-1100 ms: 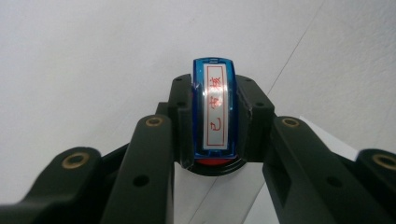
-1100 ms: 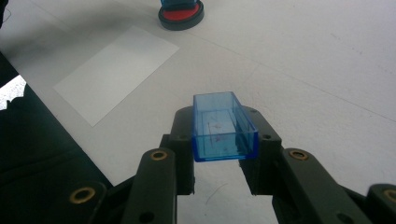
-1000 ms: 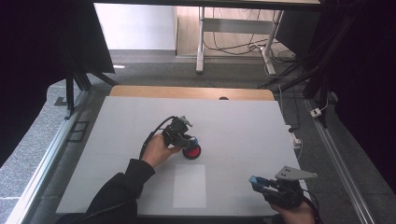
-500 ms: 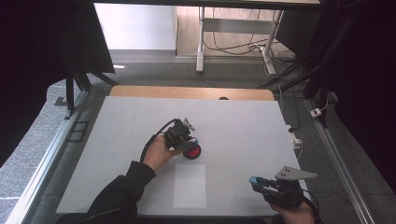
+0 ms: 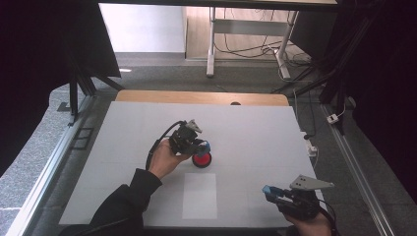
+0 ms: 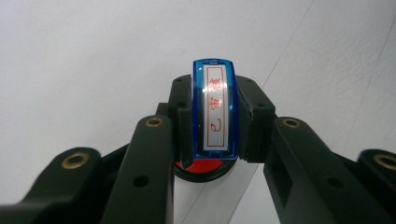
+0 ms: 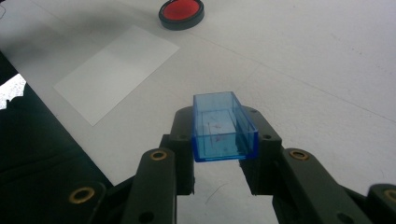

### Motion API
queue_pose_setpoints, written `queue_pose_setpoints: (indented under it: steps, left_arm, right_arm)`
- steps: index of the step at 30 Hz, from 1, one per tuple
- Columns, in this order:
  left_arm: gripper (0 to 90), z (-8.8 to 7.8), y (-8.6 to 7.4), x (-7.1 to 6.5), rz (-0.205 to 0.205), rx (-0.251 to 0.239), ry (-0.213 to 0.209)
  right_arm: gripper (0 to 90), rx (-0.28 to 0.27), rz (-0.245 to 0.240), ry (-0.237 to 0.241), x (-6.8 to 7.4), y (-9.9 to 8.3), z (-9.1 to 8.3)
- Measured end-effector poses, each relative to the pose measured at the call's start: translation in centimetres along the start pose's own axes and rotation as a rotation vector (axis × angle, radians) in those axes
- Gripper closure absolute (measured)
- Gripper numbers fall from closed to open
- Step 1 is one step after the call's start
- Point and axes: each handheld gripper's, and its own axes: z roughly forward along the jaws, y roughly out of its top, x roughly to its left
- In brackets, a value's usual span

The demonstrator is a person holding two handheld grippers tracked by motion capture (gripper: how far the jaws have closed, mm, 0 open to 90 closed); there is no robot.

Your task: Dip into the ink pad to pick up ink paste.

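- My left jaws clamp a blue stamp [image 6: 215,109], its white label with red characters facing the camera, directly above the ink pad.
- The round red ink pad [image 5: 201,159] in its black rim lies open, mid-table.
- My right jaws pinch the stamp's clear blue cap [image 7: 222,127], hollow side up, near the table's front right corner.

Bright, even light on the table [image 5: 123,147]; dark surroundings, soft shadows, slight blur.
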Motion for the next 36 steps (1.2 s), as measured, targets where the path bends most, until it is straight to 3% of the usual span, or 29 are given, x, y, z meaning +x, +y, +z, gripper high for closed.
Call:
queue_pose_setpoints:
  steps: [3, 20, 30, 36]
  left_arm:
    - [70.5, 0.5, -0.1, -0.2, 0.014, 0.022, 0.010]
    - [70.5, 1.9, -0.7, -0.2, 0.000, 0.066, 0.003]
    - [70.9, 2.2, -0.5, -1.4, 0.085, 0.086, 0.060]
    - [70.9, 2.2, -0.3, -1.0, 0.056, 0.092, 0.037]
  right_arm:
    - [68.5, -0.001, 0.000, 0.000, 0.0, 0.0, 0.0]
    - [68.5, 0.001, -0.001, 0.004, 0.0, 0.0, 0.0]
    - [68.5, -0.002, -0.001, 0.001, 0.1, 0.0, 0.0]
    - [68.5, 0.001, -0.005, 0.002, 0.1, 0.0, 0.0]
